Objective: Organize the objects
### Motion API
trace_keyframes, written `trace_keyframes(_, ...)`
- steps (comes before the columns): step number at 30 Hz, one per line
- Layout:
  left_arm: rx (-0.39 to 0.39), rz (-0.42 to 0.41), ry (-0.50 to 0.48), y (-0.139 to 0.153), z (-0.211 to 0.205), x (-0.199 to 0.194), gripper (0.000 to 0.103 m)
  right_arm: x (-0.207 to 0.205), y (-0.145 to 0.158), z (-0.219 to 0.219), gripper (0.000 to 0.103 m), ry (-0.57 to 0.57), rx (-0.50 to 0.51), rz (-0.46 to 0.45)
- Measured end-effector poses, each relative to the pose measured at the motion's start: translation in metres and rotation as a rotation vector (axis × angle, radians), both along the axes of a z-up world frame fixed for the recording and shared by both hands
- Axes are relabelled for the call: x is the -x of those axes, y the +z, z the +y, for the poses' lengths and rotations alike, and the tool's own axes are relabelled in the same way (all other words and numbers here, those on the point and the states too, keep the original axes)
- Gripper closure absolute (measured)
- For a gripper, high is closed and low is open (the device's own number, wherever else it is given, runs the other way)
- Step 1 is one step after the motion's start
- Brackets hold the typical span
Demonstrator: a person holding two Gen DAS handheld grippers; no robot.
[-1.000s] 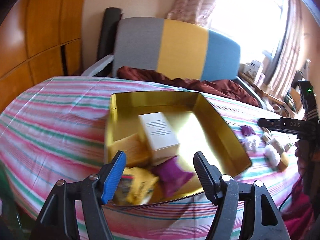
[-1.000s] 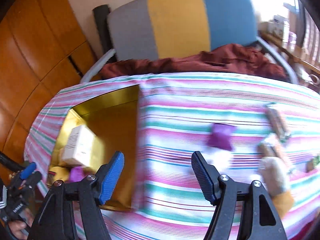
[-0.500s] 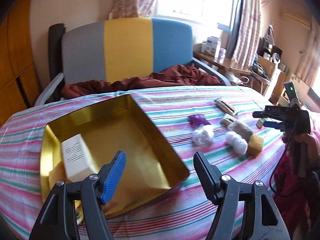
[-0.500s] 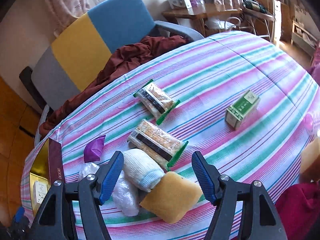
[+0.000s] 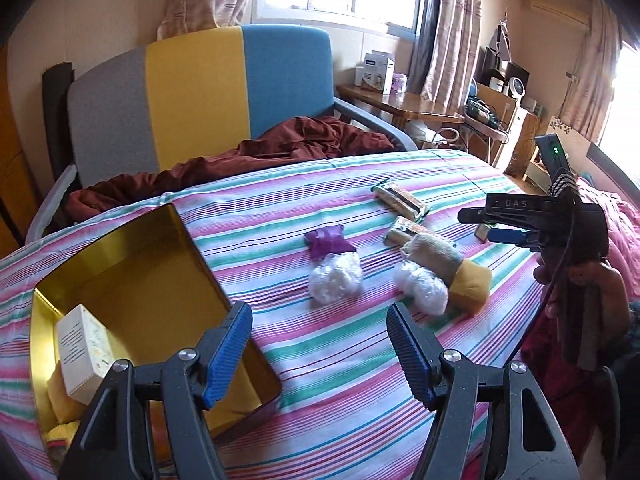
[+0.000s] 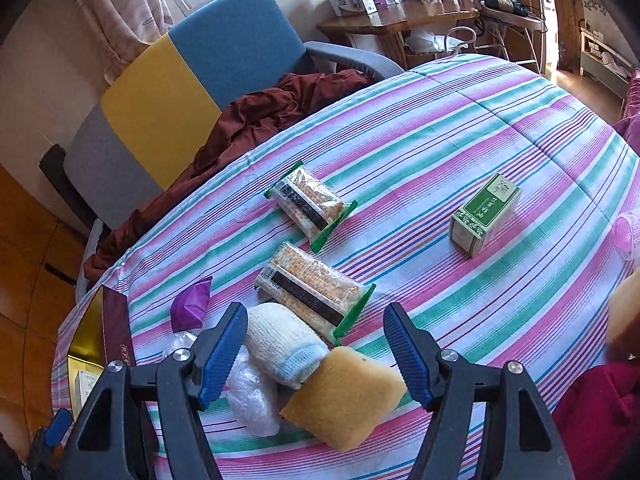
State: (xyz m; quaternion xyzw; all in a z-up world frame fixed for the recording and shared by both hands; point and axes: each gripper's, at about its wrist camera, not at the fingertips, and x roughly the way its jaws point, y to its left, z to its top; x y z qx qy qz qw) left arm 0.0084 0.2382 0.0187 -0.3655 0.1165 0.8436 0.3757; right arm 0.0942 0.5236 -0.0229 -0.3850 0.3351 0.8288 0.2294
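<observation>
In the right wrist view, the right gripper (image 6: 314, 354) filled the bottom of the frame with its jaws apart and nothing between them, hanging just above a yellow sponge (image 6: 344, 398) at lower centre. Touching the sponge on its upper left lay a rolled white sock (image 6: 282, 346), with a clear plastic bag (image 6: 250, 398) to its left. Just beyond were two snack packets (image 6: 314, 296), and a green box (image 6: 484, 214) sat apart at right. In the left wrist view, the left gripper (image 5: 318, 350) also stood with jaws apart and empty at the bottom of the frame, with the gold tray (image 5: 188, 248) at lower left already holding a white box (image 5: 82, 354). Further in, a purple pouch (image 5: 328, 242) lay touching a second clear bag (image 5: 334, 280) on the striped cloth (image 5: 320, 184). The step looked like a pick of the sponge; it would go best with the jaws lowered squarely over the sponge's sides, clear of the sock, and closed gently since it would squash.
</observation>
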Motion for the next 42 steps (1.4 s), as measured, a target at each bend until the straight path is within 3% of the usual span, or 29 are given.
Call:
trace_keyframes(11, 0.026, -0.073, -0.017, -0.018, 0.019, 0.008, 0.033, -0.001, -0.004, 0.005, 0.031, -0.017, 0.019, -0.014)
trace_keyframes(25, 0.036, -0.141, 0.016, -0.034, 0.015, 0.031, 0.042, -0.004, -0.002, 0.01, 0.031, -0.026, 0.047, 0.012)
trace_keyframes(42, 0.112, -0.194, 0.016, -0.074, 0.102, 0.08, 0.041, -0.013, -0.004, 0.024, 0.031, -0.082, 0.091, 0.047)
